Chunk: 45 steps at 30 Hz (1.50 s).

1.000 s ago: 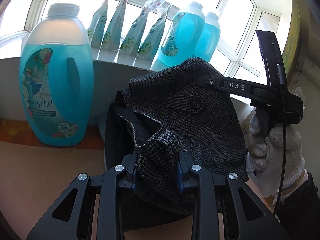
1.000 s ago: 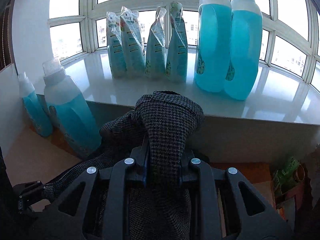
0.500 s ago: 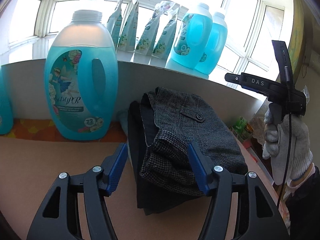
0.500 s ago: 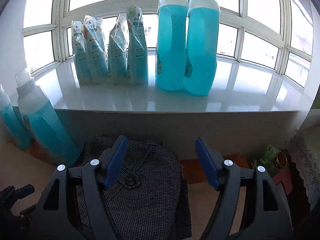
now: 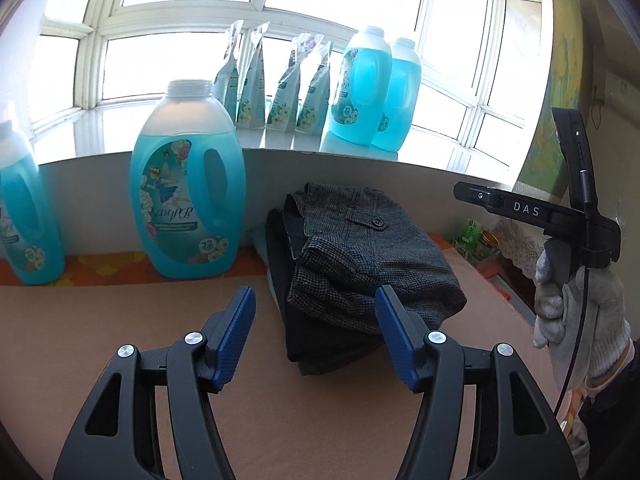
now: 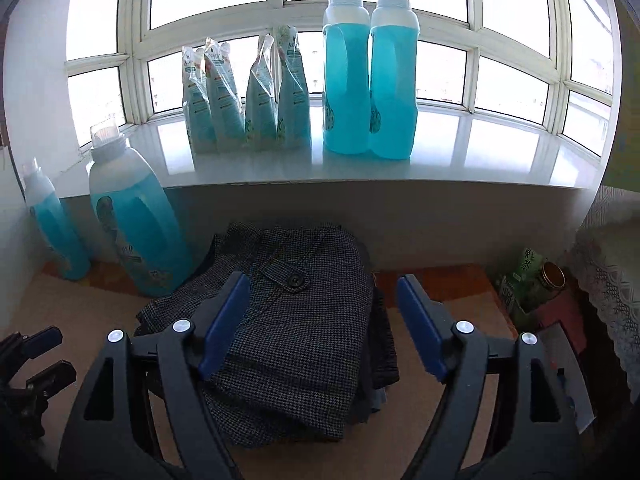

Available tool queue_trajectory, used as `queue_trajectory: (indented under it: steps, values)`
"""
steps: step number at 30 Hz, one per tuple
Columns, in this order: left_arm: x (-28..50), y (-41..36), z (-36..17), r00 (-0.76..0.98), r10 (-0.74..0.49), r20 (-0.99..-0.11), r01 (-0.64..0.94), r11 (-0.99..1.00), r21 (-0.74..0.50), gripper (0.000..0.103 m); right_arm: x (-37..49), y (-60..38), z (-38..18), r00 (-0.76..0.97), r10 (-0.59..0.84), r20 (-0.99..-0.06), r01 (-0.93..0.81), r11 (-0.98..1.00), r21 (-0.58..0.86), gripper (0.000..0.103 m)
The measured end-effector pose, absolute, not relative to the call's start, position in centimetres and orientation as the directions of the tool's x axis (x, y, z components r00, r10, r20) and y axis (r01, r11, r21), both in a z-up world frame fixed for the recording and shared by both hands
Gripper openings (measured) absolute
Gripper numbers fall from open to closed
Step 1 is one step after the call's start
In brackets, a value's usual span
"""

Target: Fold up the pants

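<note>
The grey houndstooth pants (image 5: 368, 256) lie folded on top of a stack of dark folded clothes on the tan table (image 5: 120, 320); a button flap pocket faces up. They also show in the right wrist view (image 6: 296, 320). My left gripper (image 5: 316, 332) is open and empty, just in front of the stack. My right gripper (image 6: 320, 320) is open and empty, above the pants' near right side. The right gripper's body, held by a gloved hand, shows at the right of the left wrist view (image 5: 560, 216).
A big blue detergent bottle (image 5: 186, 200) and a smaller one (image 5: 24, 216) stand at the table's back left. The windowsill (image 6: 480, 148) carries two blue bottles (image 6: 368, 80) and several refill pouches (image 6: 244, 96). Small jars and packets (image 6: 532, 280) sit at the right.
Both grippers let go of the pants, opened and pulled back. The pants dropped from held up in the air to lying folded on the stack.
</note>
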<state>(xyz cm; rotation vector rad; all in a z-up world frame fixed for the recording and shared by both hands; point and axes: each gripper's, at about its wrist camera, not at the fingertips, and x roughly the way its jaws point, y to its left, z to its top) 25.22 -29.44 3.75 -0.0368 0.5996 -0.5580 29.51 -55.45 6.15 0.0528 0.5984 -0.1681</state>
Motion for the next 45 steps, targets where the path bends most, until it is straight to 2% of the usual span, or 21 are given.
queue_trajectory:
  steps: [3, 8, 13, 18, 24, 40, 45]
  values:
    - [23.2, -28.9, 4.6, 0.695, -0.51, -0.507, 0.502, 0.849, -0.166, 0.062, 27.1, -54.2, 5.3, 0.807, -0.163, -0.567, 0.18, 0.983, -0.028, 0.078]
    - [19.9, -27.9, 5.7, 0.718, -0.514, -0.47, 0.52, 0.845, -0.128, 0.068, 22.6, -52.1, 4.5, 0.809, -0.166, -0.564, 0.174, 0.984, -0.041, 0.079]
    - [17.0, -26.6, 5.6, 0.725, -0.521, -0.45, 0.539, 0.836, -0.1, 0.069, 17.7, -49.1, 4.4, 0.828, -0.209, -0.521, 0.187, 0.978, -0.096, 0.095]
    - [14.9, -24.6, 4.5, 0.707, -0.539, -0.458, 0.547, 0.827, -0.128, 0.07, 13.0, -46.4, 3.7, 0.834, -0.243, -0.496, 0.216, 0.97, -0.112, 0.102]
    - [12.4, -22.1, 3.1, 0.706, -0.528, -0.473, 0.544, 0.831, -0.115, 0.07, 8.1, -43.2, 2.5, 0.831, -0.278, -0.482, 0.251, 0.96, -0.122, 0.103]
    - [5.6, -15.9, -0.5, 0.722, -0.474, -0.503, 0.495, 0.863, -0.103, 0.072, -0.5, -38.6, -0.3, 0.835, -0.279, -0.474, 0.32, 0.947, 0.005, 0.103]
    - [4.1, -15.2, -1.3, 0.746, -0.418, -0.519, 0.47, 0.882, -0.035, 0.072, -2.2, -38.1, -1.6, 0.817, -0.313, -0.484, 0.364, 0.931, 0.011, 0.103]
